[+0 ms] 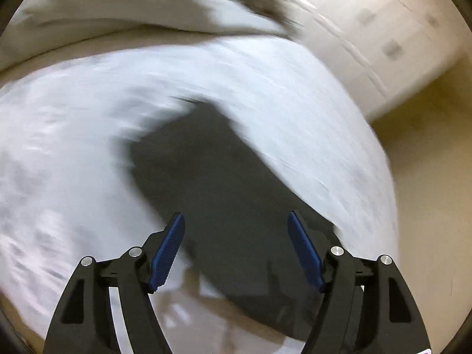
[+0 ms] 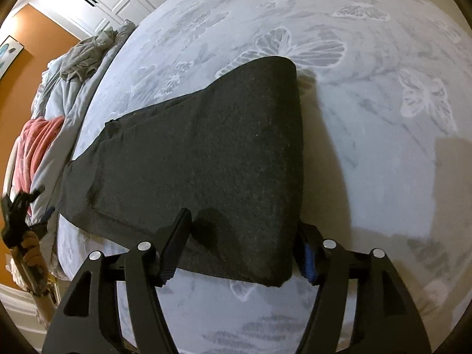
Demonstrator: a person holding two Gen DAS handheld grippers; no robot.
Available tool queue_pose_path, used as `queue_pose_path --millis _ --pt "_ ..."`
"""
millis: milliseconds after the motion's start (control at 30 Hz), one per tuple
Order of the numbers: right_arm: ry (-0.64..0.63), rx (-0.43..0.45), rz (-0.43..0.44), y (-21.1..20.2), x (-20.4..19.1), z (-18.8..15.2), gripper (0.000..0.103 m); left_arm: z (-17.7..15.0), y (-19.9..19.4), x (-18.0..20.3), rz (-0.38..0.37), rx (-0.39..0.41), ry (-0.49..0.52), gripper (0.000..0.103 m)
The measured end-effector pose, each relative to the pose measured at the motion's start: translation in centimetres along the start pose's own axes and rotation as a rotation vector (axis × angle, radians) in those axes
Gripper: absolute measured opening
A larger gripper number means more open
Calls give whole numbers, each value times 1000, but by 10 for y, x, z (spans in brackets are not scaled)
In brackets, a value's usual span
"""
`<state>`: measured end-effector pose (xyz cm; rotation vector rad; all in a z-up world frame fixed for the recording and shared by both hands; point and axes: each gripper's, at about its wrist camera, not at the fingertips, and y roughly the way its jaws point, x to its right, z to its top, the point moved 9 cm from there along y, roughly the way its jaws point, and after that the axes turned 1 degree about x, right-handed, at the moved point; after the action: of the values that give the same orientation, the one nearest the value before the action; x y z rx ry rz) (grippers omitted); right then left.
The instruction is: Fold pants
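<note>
Both tools (image 1: 236, 221) (image 2: 244, 253) spread over dark pants (image 2: 200, 153); no lettering.

The left wrist view is strongly blurred by motion: the bed cover (image 1: 73, 147) and the dark pants (image 1: 212, 177) are smeared, and only the left claw (image 1: 236, 224) is sharp. A bright glare sits at the top right of that view. The right wrist view is sharp and evenly lit. There the pants (image 2: 206, 153) throw a soft shadow to the right on the bed cover (image 2: 368, 103). Both views bend at the edges, with dark corners.
</note>
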<state>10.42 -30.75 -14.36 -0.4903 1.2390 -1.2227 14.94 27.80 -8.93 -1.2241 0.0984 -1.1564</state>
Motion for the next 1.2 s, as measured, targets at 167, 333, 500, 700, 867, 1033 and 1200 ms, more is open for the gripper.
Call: queue_pose_path --millis 167,333,500,700,867,1033,1200 --pt "45 -4 35 0 -1 -1 68 15 35 -91 47 -47 -173 69" --pt "82 6 59 1 -1 -1 69 18 52 -58 -194 -77 -211 70" --pt "45 31 31 2 -3 -1 28 15 67 -42 -167 -70 -160 65" --pt "4 67 105 -17 -13 9 13 26 55 -43 -189 -100 -177 14" --pt "-21 155 197 -81 -11 13 11 14 5 -18 -295 -110 -174 13" --pt "16 94 117 -112 59 -12 13 -39 3 -11 -256 -201 -133 13" --pt "16 -47 -40 -87 107 -48 29 -56 20 -40 -165 -220 -218 15"
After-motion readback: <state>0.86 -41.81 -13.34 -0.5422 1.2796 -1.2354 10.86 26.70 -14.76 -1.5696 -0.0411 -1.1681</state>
